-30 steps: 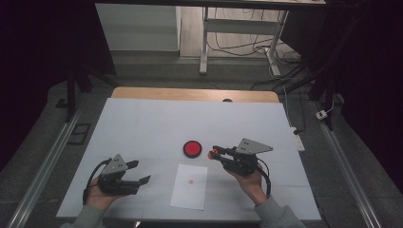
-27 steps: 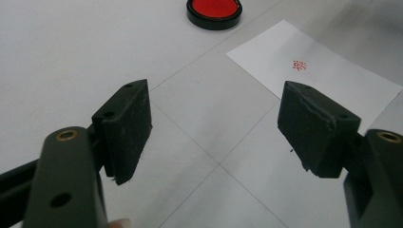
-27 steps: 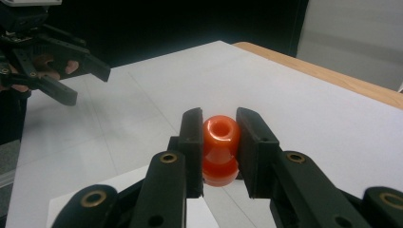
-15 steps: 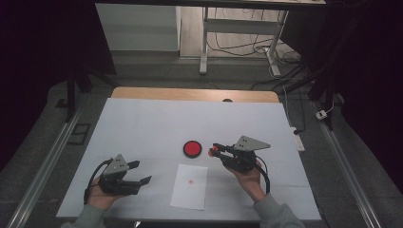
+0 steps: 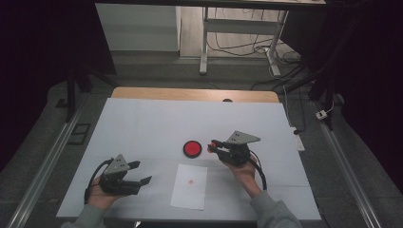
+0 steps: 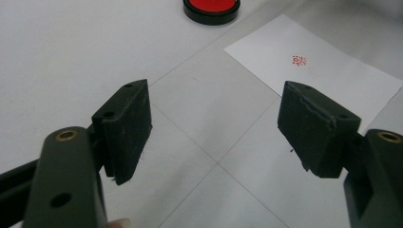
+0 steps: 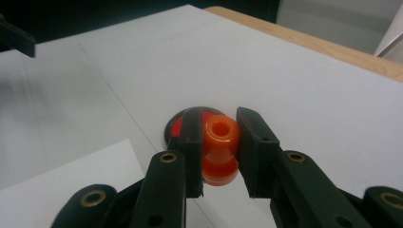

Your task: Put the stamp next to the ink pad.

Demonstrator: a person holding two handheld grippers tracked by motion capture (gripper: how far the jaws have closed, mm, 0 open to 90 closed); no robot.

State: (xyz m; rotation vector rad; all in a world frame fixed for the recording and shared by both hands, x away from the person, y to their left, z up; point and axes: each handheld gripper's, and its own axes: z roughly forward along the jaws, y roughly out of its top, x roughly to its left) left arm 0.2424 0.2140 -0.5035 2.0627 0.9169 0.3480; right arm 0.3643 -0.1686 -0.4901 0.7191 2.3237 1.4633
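Movement since a second ago: shifted the right gripper (image 5: 214,145) a little left and farther across the counter (image 5: 142,123), closing on the round red ink pad (image 5: 192,148). Now hangs just right of the pad's rim in the high view. Seen from the right gripper view, lines up with the pad (image 7: 177,127) directly beyond the fingertips.

Grips an orange stamp (image 7: 219,142) between the right fingers (image 7: 190,142), clamped tight on its waist, hollow knob toward the camera. No change in that hold over the last second. Stamp face hidden, so cannot tell how much ink remains on it.

Keeps the left gripper (image 5: 142,172) parked at the near left of the counter, fingers (image 6: 126,123) wide apart with nothing between them, unmoved from a second ago.

Already bears one small red mark (image 5: 190,180) on the white paper (image 5: 190,186), lying near, between the two hands and just this side of the pad.

Reads as a return to the pad, probably for fresh ink before another print. Calls next for a short reach left to centre over the pad, then a straight press down with the stamp kept upright. Risks a patchy face from a landing on the rim.
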